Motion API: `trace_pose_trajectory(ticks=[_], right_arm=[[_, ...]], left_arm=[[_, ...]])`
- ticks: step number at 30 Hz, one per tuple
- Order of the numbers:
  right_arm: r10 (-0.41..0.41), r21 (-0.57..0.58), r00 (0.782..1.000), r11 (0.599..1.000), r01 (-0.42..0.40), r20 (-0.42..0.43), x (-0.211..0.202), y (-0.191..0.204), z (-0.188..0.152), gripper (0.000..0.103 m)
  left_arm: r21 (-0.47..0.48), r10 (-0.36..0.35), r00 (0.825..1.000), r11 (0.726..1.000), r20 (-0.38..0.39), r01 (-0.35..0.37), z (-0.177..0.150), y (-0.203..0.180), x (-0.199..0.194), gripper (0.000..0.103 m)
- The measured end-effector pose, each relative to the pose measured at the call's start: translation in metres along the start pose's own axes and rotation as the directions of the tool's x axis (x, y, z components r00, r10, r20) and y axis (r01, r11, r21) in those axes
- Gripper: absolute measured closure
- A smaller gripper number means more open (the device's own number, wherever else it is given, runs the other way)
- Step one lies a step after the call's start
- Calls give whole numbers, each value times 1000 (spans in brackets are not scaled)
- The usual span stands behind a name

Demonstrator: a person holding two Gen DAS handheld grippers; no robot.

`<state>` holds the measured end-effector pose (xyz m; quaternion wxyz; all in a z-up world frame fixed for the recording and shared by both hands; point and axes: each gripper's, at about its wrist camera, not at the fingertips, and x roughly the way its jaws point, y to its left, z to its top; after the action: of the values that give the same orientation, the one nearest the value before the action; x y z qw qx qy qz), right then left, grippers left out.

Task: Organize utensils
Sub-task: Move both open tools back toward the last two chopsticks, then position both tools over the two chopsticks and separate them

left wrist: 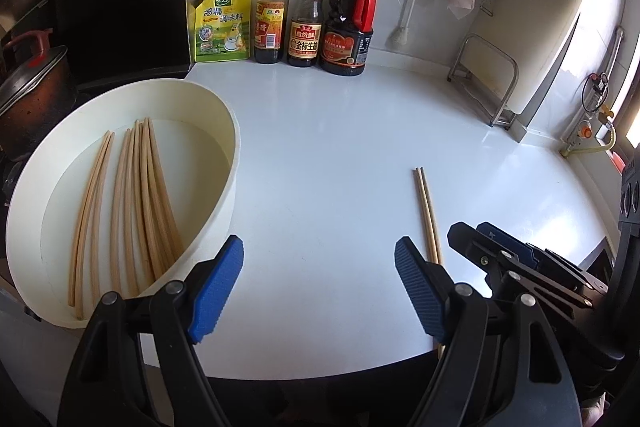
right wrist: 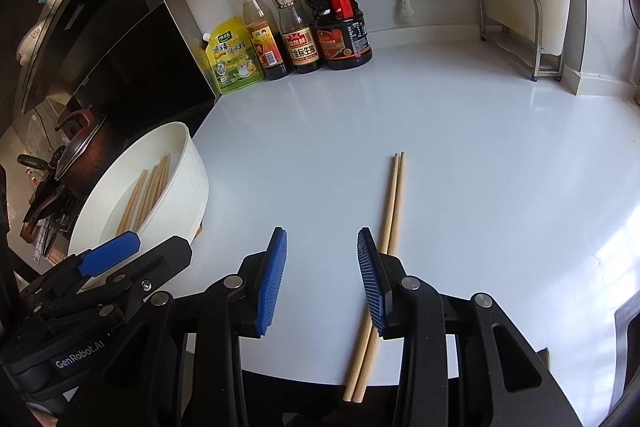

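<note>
A pair of wooden chopsticks [right wrist: 394, 203] lies side by side on the white counter, its near ends sticking out over the front edge. My right gripper [right wrist: 322, 243] hovers open just left of the pair, with nothing between its blue pads; the pair passes behind the right pad [right wrist: 372, 279]. In the left wrist view the same pair of chopsticks [left wrist: 425, 207] lies to the right of my left gripper [left wrist: 320, 251], which stands wide open and holds nothing. A white round basin [left wrist: 234, 147] at the left holds several chopsticks [left wrist: 140, 195]. The right gripper [left wrist: 496, 247] shows at the lower right.
Three sauce bottles [left wrist: 308, 11] and a yellow-green seasoning pouch [left wrist: 222, 25] stand against the back wall. A lidded pot [left wrist: 28, 95] sits left of the basin, by the stove. A metal rack [left wrist: 488, 79] with a white board stands at the back right.
</note>
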<state>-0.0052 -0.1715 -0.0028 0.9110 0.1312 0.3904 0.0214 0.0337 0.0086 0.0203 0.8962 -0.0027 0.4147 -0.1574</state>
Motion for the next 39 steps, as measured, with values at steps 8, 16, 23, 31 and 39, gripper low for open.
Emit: trace_pose_trajectory(ticks=[8,16,23,31,39], right_arm=[[-8,16,1000,1000,8,-11,5,-14,-3,67],[-14,41,1000,999,15,-25,13,-27,-2,67],[-16,47,999,999,17,-38,21,-32,-4,67],[-3,49,999,999,6,-49,27,-33,-6,67],[3,50,998,999,-1,-57,30,-34,-7,67]], left_arm=[[13,4,1000,1000,-25,-4,-5,-10,11,26],[19,14,999,1000,-37,-14,-6,-14,18,26],[17,30,998,999,-55,-29,-8,-13,26,26],[26,39,997,999,-72,-37,-8,-14,33,26],[34,56,995,998,-81,-53,-10,-16,36,26]])
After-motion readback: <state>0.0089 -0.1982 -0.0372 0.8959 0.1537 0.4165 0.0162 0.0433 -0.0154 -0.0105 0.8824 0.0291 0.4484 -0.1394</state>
